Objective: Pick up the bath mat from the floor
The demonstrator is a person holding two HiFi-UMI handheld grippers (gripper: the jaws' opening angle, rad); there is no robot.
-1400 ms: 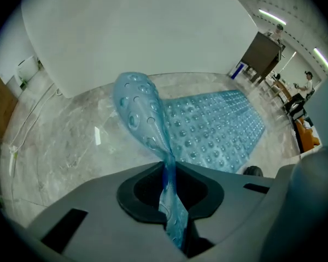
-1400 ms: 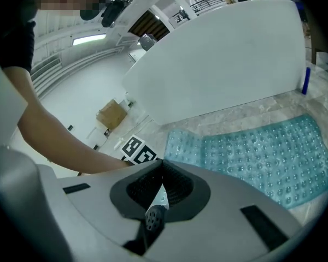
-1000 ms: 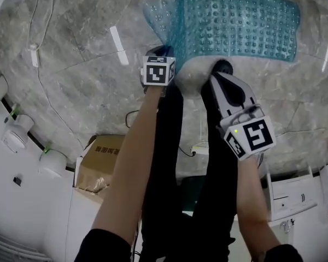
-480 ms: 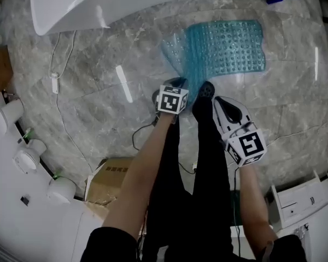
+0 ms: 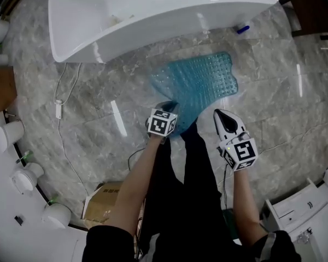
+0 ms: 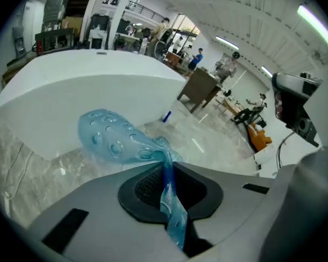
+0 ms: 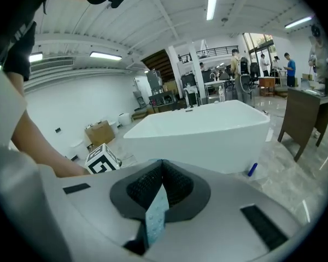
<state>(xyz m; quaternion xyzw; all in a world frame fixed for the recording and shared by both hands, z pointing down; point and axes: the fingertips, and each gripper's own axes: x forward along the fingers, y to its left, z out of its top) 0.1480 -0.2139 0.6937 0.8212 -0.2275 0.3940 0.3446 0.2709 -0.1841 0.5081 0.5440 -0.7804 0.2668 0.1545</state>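
The teal, studded bath mat hangs bunched over the grey marble floor in front of the bathtub, held up by its near edge. My left gripper is shut on the mat's near left corner. In the left gripper view a fold of mat runs down between the shut left gripper. My right gripper is at the mat's near right edge. In the right gripper view a thin strip of mat is pinched in the shut right gripper.
A white bathtub stands just beyond the mat, with a small blue bottle at its right foot. A cable lies on the floor at left, a cardboard box near my legs, and white fixtures along the left.
Both grippers have risen with the mat, which has come up off the floor and bunched. The view has pulled back, and the bathtub now shows in full.
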